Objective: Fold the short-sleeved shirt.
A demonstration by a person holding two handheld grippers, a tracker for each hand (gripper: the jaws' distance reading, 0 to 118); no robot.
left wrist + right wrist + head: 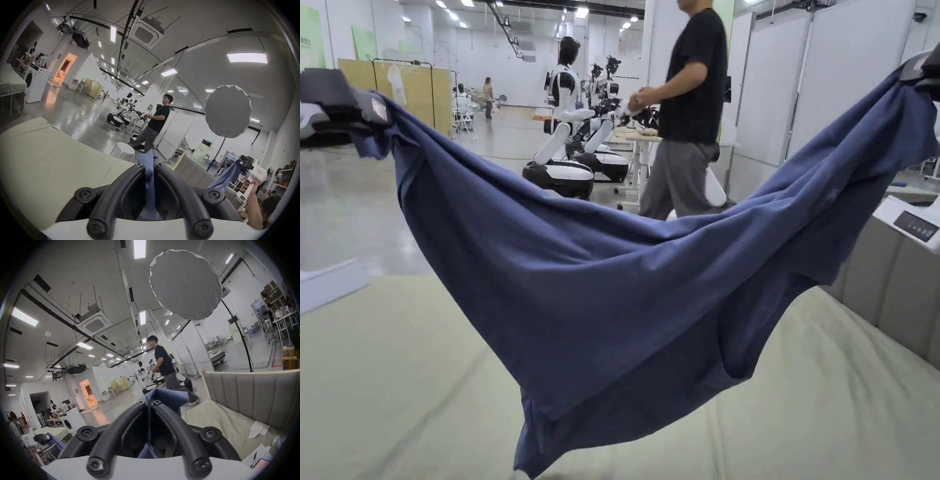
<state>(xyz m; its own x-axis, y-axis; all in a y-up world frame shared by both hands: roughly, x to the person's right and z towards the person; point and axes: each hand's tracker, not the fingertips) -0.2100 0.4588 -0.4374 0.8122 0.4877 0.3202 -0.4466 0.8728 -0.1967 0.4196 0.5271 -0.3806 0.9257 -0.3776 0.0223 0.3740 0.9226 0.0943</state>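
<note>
The shirt [625,294] hangs between left gripper [337,112] and right gripper [925,72] (above the bed [394,387])

blue short-sleeved shirt [612,300] aloft, stretched wide, middle sagging low toward the pale green surface

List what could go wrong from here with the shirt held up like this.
1. The blue shirt sags between the left gripper and right gripper; its low corner could land bunched on the bed.
2. Each gripper pinches only a small bit of cloth, so an edge might slip free.
</note>
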